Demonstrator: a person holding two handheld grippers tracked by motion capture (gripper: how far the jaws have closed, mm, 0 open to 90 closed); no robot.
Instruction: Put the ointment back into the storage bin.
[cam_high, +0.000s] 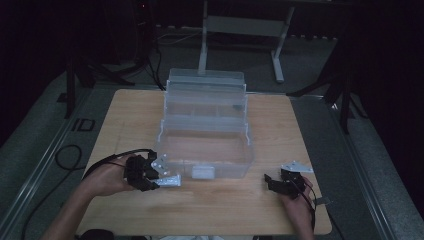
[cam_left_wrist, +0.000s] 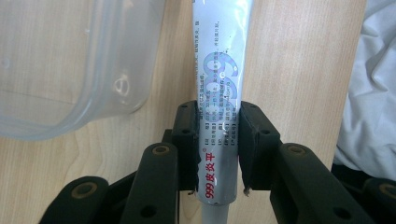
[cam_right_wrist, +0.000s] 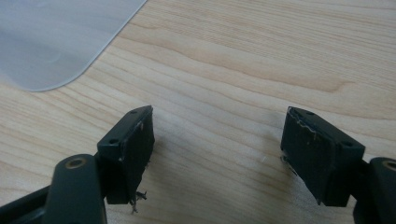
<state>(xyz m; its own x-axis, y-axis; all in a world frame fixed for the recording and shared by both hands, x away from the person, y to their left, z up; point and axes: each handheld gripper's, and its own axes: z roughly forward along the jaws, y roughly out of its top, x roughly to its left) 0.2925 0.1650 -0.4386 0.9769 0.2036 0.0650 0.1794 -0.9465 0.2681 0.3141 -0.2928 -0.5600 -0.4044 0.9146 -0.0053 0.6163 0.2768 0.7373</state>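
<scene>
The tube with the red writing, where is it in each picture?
High view: the tube lies at lower left, in the left gripper, just in front of the clear box.
Left gripper view: it runs up the middle, clamped between the black jaws, box corner at upper left.
Right gripper view: I can't find it; open jaws over bare wood.
Shared landmark: the wooden table.
</scene>
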